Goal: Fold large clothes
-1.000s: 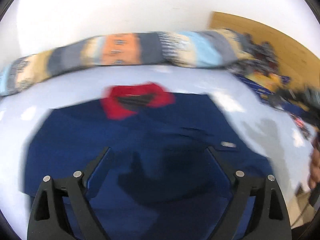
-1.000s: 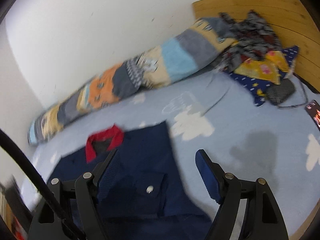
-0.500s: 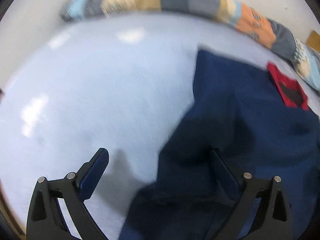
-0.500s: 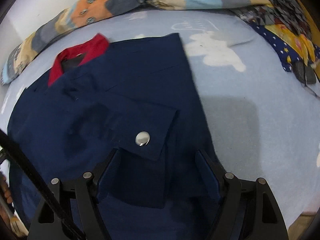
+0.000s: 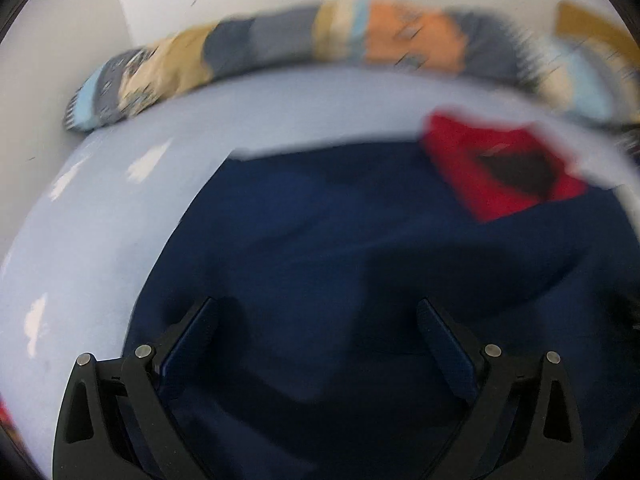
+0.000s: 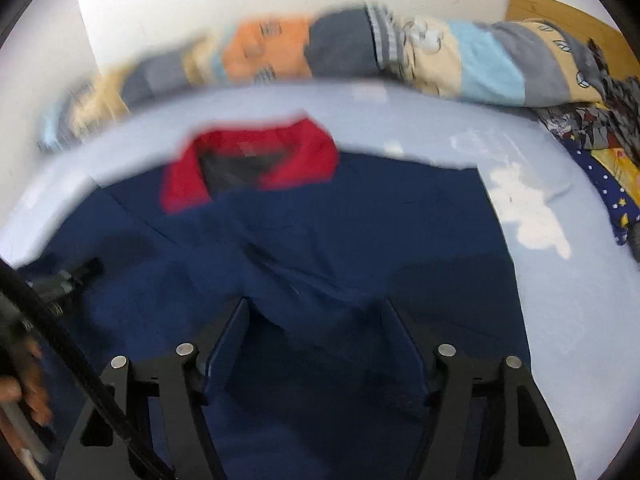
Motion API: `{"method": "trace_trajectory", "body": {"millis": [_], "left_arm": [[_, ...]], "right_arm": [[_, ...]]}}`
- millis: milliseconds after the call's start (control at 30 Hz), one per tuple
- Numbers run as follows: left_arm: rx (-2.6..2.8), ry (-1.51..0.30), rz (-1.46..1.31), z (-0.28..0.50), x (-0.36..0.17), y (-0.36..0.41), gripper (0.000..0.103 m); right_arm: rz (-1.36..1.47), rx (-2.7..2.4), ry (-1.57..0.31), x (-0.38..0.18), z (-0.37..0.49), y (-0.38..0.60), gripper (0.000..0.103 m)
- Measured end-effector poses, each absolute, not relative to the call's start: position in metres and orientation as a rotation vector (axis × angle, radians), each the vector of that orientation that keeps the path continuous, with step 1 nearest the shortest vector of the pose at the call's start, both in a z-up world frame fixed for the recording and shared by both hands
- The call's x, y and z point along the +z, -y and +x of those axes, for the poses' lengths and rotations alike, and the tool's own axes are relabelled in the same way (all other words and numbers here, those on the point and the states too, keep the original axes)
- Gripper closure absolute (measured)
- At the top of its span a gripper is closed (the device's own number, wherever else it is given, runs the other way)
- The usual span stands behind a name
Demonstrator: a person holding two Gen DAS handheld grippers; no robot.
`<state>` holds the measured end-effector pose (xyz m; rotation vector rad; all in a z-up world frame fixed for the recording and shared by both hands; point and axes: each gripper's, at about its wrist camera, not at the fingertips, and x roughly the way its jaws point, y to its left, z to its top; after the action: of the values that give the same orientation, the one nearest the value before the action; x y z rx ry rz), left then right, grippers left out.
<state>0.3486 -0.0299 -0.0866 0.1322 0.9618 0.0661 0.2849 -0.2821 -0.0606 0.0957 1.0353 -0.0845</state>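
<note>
A navy jacket (image 5: 320, 220) with a red collar (image 5: 500, 176) lies spread flat on the bed. My left gripper (image 5: 315, 302) hangs low over its left part, jaws wide apart, nothing pinched. In the right wrist view the same jacket (image 6: 360, 220) and collar (image 6: 248, 160) fill the middle. My right gripper (image 6: 314, 302) is down over the lower right part of the jacket, and its jaws are closing. A ridge of navy cloth lies between the fingers, but the pads do not press on it. Both views are blurred by motion.
The light blue sheet (image 6: 560, 300) with white cloud prints shows around the jacket. A rolled patchwork blanket (image 6: 480, 64) runs along the white wall. Crumpled clothes (image 6: 600, 140) pile at the right by a wooden headboard (image 6: 560, 16). A person's hand (image 6: 20, 384) and a black cable (image 6: 80, 360) sit lower left.
The left gripper swung out over the bare sheet left of the jacket, then back over its left part, lower. The right gripper dropped closer to the cloth and its jaws narrowed.
</note>
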Motion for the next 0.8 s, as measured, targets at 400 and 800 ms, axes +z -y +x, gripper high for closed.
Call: {"method": "trace_trajectory", "body": {"millis": [400,800], "left_arm": [[0.15,-0.911,0.083,0.332,-0.058,-0.009,0.003],[0.169,-1.069,-0.055,0.296,-0.071,-0.08,0.003]], "right_arm": [[0.127,-0.099,-1.042,-0.041,0.267,0.305,0.036],[0.112,-0.146,-1.178,-0.051,0.212,0.356,0.03]]}}
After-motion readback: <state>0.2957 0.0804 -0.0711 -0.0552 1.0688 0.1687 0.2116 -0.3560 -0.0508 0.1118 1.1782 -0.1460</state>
